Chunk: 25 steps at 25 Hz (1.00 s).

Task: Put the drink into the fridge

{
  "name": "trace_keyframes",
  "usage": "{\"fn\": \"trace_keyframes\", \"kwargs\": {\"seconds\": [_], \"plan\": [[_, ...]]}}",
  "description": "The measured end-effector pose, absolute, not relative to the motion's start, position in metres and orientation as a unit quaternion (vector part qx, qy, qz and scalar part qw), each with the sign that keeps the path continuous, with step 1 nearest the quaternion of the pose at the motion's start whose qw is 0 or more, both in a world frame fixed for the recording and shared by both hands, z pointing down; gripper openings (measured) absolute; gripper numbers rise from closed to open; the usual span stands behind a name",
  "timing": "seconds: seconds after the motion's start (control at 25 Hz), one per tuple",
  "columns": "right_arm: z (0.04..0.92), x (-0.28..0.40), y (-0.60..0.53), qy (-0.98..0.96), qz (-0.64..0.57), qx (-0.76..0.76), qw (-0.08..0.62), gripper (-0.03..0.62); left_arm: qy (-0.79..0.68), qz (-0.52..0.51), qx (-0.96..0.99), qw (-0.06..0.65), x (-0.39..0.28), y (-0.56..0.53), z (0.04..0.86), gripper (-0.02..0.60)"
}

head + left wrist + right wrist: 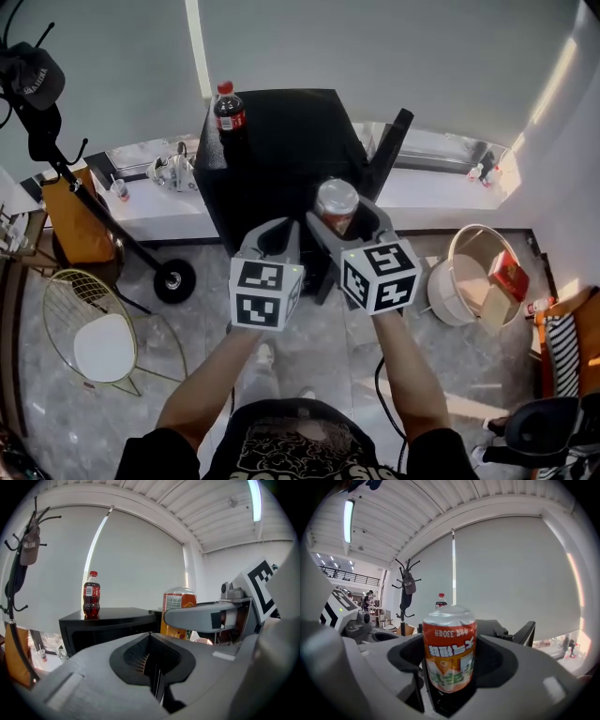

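Note:
My right gripper (343,221) is shut on an orange drink can (337,204), held upside down with its silver end up (450,653). The can also shows past the left gripper's side (178,605). A black mini fridge (281,141) stands just ahead, with its door (389,141) swung open on the right. On the fridge's top stands a cola bottle (229,111) with a red cap. My left gripper (279,234) hovers beside the right one, shut with nothing in it (153,670). The inside of the fridge is hidden.
A coat rack (42,103) with a cap stands at the left, its round base (174,279) near the fridge. A wire chair (94,337) with a white cushion is lower left. A white tub (464,281) holding a red pack sits at the right. A window ledge (441,183) runs behind.

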State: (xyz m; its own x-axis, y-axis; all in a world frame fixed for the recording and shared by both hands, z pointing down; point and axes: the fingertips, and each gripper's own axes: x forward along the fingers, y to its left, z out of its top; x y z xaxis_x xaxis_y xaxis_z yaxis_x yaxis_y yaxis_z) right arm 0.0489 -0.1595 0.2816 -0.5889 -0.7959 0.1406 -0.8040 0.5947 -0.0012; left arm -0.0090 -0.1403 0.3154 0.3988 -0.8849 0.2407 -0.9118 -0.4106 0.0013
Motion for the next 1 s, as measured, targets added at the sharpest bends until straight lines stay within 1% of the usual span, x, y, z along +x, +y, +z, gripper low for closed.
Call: {"fn": "trace_keyframes", "kwargs": {"seconds": [0.44, 1.0], "plan": [[0.342, 0.057, -0.131, -0.895, 0.058, 0.438, 0.062, 0.326, -0.555, 0.113, 0.82, 0.078, -0.009, -0.11, 0.363, 0.005], [0.432, 0.062, -0.154, -0.888, 0.079, 0.451, 0.042, 0.325, -0.548, 0.119, 0.824, 0.089, -0.009, -0.142, 0.437, 0.005]]}}
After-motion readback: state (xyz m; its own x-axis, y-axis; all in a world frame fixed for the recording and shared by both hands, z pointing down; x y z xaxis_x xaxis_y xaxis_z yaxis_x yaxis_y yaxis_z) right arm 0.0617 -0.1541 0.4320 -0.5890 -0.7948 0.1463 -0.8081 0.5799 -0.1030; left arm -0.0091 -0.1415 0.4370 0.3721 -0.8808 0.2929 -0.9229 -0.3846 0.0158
